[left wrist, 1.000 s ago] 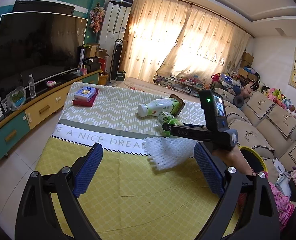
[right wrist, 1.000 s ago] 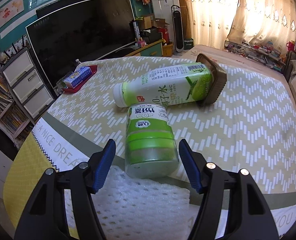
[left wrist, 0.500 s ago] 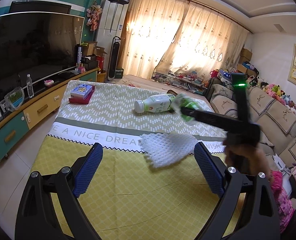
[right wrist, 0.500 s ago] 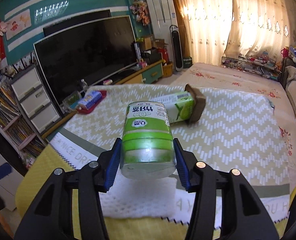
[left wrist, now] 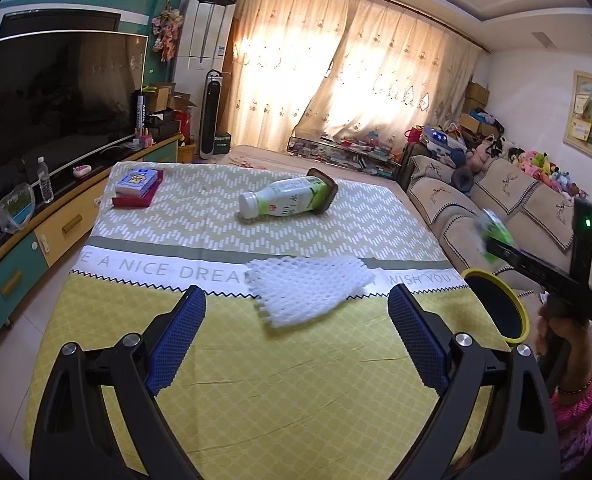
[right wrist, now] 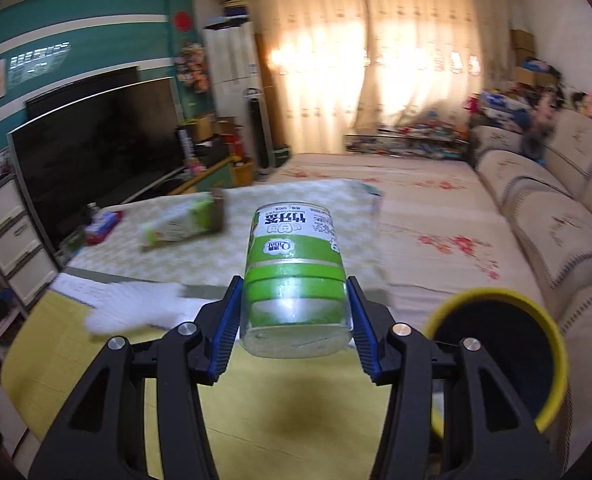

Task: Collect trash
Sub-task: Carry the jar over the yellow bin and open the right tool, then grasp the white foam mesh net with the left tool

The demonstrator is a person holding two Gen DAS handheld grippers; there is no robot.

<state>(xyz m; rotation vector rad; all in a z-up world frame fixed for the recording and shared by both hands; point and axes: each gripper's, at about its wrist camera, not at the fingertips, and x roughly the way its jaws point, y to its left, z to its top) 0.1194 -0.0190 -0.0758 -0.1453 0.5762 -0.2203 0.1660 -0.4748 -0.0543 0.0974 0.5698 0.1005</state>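
My right gripper [right wrist: 294, 312] is shut on a green and white jar [right wrist: 294, 276], held in the air above the table's near edge. A yellow-rimmed bin [right wrist: 496, 352] stands just to its right, off the table. In the left wrist view the jar [left wrist: 494, 238] is a green blur in that gripper, above the bin [left wrist: 496, 308]. My left gripper [left wrist: 296, 340] is open over the yellow cloth, with nothing between its fingers. Ahead of it lies a white foam net [left wrist: 308, 290]. Farther back a green and white bottle [left wrist: 284, 202] lies on its side against a brown tray [left wrist: 326, 194].
A red tray with a blue box [left wrist: 138, 186] sits at the table's far left. A TV cabinet [left wrist: 36, 232] runs along the left. A beige sofa [left wrist: 476, 208] lines the right side. A person's hand and pink sleeve [left wrist: 568, 360] show at the right edge.
My right gripper closed on the green jar, lifted it off the table and carried it right, over to the yellow-rimmed bin. The left gripper barely shifted.
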